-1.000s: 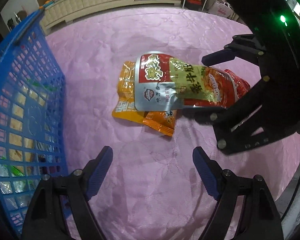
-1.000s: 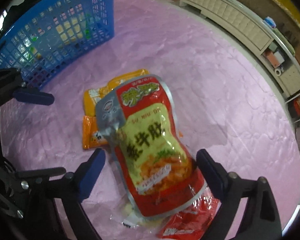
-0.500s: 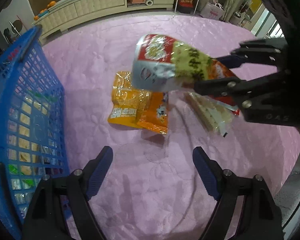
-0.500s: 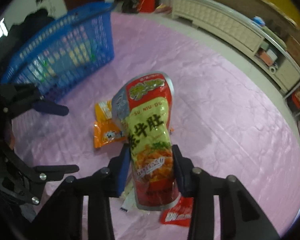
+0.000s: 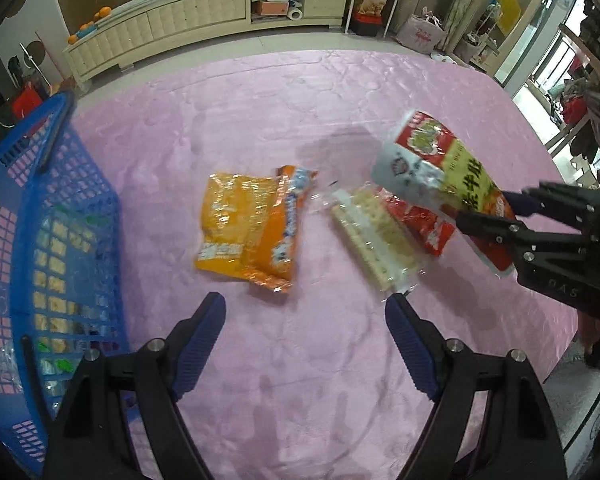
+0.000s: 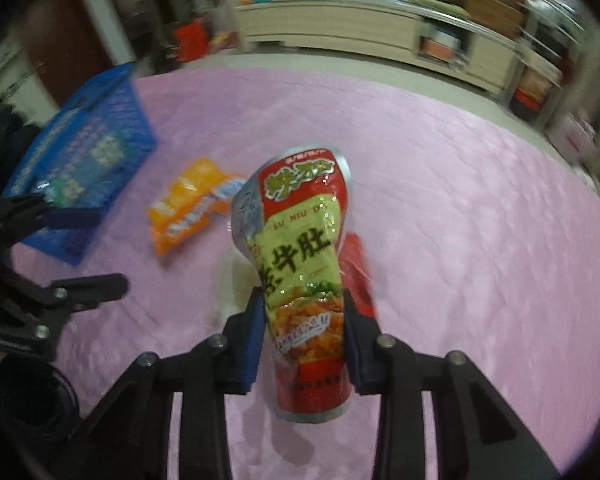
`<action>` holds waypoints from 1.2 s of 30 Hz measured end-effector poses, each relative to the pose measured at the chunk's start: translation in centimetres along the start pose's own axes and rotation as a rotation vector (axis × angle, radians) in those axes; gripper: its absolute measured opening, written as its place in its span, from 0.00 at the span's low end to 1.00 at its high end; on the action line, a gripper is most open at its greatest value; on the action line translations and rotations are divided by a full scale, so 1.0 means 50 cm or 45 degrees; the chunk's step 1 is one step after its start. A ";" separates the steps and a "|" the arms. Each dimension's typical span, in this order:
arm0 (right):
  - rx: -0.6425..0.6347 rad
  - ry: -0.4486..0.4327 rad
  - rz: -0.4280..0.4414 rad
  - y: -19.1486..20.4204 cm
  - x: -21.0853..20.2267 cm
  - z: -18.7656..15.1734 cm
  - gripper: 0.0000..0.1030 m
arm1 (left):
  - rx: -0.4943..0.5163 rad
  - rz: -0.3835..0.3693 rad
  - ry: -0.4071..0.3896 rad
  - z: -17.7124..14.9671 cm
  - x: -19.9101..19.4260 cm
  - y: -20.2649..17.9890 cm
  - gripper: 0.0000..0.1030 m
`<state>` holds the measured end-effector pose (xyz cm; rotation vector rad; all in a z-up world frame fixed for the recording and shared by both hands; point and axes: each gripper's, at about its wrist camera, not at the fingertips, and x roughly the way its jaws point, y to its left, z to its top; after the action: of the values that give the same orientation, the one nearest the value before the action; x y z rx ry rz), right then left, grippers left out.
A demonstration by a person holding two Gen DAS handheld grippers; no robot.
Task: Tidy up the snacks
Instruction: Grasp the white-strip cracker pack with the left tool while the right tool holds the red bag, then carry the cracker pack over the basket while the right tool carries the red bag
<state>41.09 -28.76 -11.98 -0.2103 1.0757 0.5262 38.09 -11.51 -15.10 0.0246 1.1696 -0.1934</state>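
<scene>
Since a second ago our right gripper [image 6: 303,336] has closed its jaws onto the red and green foil snack pouch [image 6: 300,256] and lifted it off the pink quilted cloth [image 5: 260,120]; the blue pads now pinch its lower half and it hangs clear of the pile. That uncovers the clear packet of pale crackers [image 5: 374,240] and the small red sachet [image 5: 420,224], lying just beside each other. We see the orange crinkly snack bag [image 5: 248,228] flat on the cloth, a bit left of them. Our left gripper [image 5: 306,340] hovers with fingers spread, nothing between them. Off to the left stands the blue plastic mesh basket [image 5: 48,200], some packets already inside.
</scene>
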 end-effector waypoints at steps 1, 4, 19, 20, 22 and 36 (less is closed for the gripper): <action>0.062 0.001 -0.009 -0.016 -0.002 -0.008 0.38 | 0.000 0.010 0.005 0.013 0.011 -0.011 0.78; 0.186 -0.025 -0.017 -0.046 -0.009 -0.030 0.38 | -0.021 0.028 0.029 0.034 0.037 -0.042 0.78; 0.276 -0.066 -0.002 -0.131 -0.025 -0.055 0.38 | -0.243 0.191 0.145 0.116 0.187 -0.111 0.78; 0.269 -0.067 0.004 -0.129 -0.022 -0.054 0.38 | -0.252 0.191 0.161 0.120 0.196 -0.108 0.78; 0.263 -0.072 0.021 -0.127 -0.017 -0.053 0.38 | -0.262 0.194 0.173 0.128 0.213 -0.102 0.79; 0.286 -0.024 0.028 -0.109 -0.015 -0.063 0.38 | -0.258 0.126 0.157 0.111 0.182 -0.084 0.42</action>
<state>41.13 -34.97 -13.26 0.0035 1.1102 0.4227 45.90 -17.55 -20.93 -0.0845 1.3031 0.0149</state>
